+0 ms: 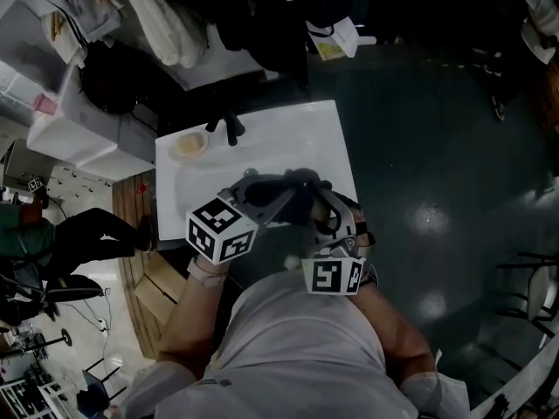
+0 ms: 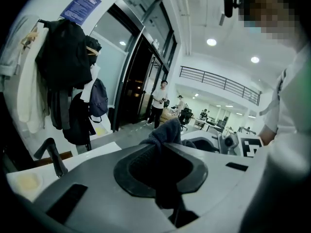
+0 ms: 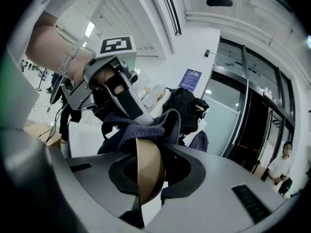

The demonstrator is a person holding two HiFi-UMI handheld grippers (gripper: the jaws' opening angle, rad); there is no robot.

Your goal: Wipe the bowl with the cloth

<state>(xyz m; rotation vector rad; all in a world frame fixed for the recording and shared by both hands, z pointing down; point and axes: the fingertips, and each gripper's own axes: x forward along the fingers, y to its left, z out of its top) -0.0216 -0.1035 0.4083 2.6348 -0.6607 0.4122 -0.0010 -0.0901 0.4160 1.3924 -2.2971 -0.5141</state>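
My left tool (image 2: 163, 147) is a broad pale-grey shell. It has a dark rubbery collar round the jaw opening and black rectangular slots set into its face. My right tool (image 3: 149, 152) matches it: same grey shell, same dark collar, one black slot showing on its right. Each carries a white cube printed with black square markers, the left cube (image 1: 221, 228) and the right cube (image 1: 333, 276). Just behind the left cube I can see a pale wrist strap (image 1: 208, 272). I'm wearing a light grey short-sleeved shirt (image 1: 297, 347), with a small dark tag (image 1: 215, 381) on its left side.
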